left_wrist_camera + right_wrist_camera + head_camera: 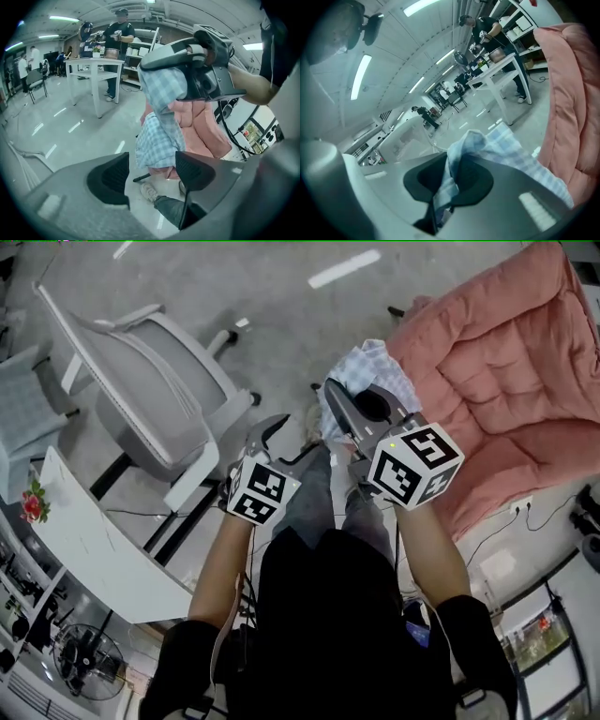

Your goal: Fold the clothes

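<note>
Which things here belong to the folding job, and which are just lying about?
Job: checked cloth; right gripper, jaws shut on the cloth; left gripper, jaws open with nothing between them.
Lying about: pink cushion; office chair; white table; fan; flowers.

The light blue-and-white checked cloth garment (373,367) is thin woven fabric, matt, soft and crumpled. The pink quilted cushion (506,362) is padded cloth, matt, stitched into puffy squares. The grey floor (234,296) is smooth and glossy and mirrors the ceiling lights. The left gripper (151,174) has matt grey plastic jaws with black ribbed pads (112,176). The white-framed office chair (141,404) pairs smooth plastic with grey mesh.
</note>
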A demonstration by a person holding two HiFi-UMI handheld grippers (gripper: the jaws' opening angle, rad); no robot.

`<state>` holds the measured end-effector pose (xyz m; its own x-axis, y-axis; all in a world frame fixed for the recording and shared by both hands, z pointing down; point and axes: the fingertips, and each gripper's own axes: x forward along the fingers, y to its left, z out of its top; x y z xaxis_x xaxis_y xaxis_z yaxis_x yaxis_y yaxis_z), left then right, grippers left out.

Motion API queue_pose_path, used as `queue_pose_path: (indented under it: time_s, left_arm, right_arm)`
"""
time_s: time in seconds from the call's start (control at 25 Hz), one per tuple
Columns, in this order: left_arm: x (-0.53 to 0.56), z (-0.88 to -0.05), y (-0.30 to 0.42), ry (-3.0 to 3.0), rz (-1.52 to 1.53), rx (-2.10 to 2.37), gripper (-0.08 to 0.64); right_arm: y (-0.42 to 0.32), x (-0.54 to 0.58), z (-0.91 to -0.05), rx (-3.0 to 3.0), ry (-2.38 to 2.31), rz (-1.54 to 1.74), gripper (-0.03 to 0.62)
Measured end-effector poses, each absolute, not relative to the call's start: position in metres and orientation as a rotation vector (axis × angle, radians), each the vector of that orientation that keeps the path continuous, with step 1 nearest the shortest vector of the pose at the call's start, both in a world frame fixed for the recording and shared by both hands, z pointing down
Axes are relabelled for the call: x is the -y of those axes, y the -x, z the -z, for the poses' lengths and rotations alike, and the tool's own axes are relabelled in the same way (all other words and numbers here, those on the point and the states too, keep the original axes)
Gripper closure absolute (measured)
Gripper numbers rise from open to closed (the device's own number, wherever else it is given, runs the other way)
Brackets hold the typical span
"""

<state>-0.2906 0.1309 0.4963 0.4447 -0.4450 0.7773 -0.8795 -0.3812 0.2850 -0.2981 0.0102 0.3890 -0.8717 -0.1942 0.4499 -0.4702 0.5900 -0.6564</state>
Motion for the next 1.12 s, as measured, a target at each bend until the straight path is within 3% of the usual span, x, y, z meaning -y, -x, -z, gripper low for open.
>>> queue_pose_path:
  time_s: [0.56,0.96,1.12]
  left_arm:
    - [-0.141,-0.537,0.317,-1.914,-0.771,1.102,0.238]
    - [-0.138,-0.560,0.346,-1.787,-0.743,1.217,0.253]
    - [-0.136,-0.567,0.358,-1.722,-0.720,1.270,0.262]
  right_arm:
    - [0.348,-0.007,-0.505,2.242,-0.576,-0.948,0.563]
    - [0.348,-0.008,-0.550,2.132,-0.614,-1.041,0.558]
    - [0.351,-0.011,-0.558,2.125,-0.593,-1.078,0.477]
